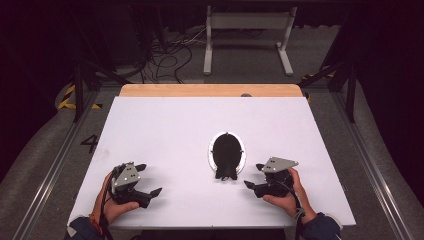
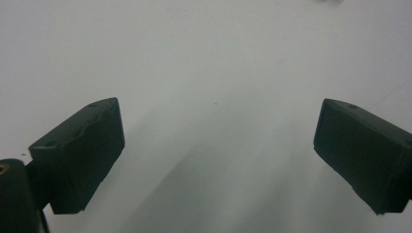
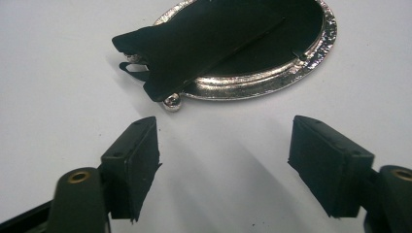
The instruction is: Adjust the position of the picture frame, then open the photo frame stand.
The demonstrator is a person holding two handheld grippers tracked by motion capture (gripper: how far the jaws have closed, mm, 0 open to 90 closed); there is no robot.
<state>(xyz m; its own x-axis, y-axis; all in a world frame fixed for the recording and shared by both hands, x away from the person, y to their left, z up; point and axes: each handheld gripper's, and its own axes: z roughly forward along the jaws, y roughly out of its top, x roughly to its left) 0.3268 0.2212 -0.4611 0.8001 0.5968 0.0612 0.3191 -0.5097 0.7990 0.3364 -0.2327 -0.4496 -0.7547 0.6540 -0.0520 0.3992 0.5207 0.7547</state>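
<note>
Two grippers, fingers apart | oval frame [image 1: 227, 153] long axis runs away from person, stand nearest

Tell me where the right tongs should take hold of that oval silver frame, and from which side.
Probably the black stand flap at the oval silver frame's near end: it sticks out past the rim toward the right tongs, whose jaws stand open. The frame lies flat, its rim offering little.

The oval picture frame [image 1: 227, 154] lay face down near the middle of the white table [image 1: 165, 130], a bit toward the person's right side. Its silver rim [image 3: 291, 73] was shiny and kind of bumpy, with a black backing board filling the oval. A black stand flap [image 3: 184, 43] stuck out past the near edge, next to a little silver ball foot [image 3: 171, 102].
</note>
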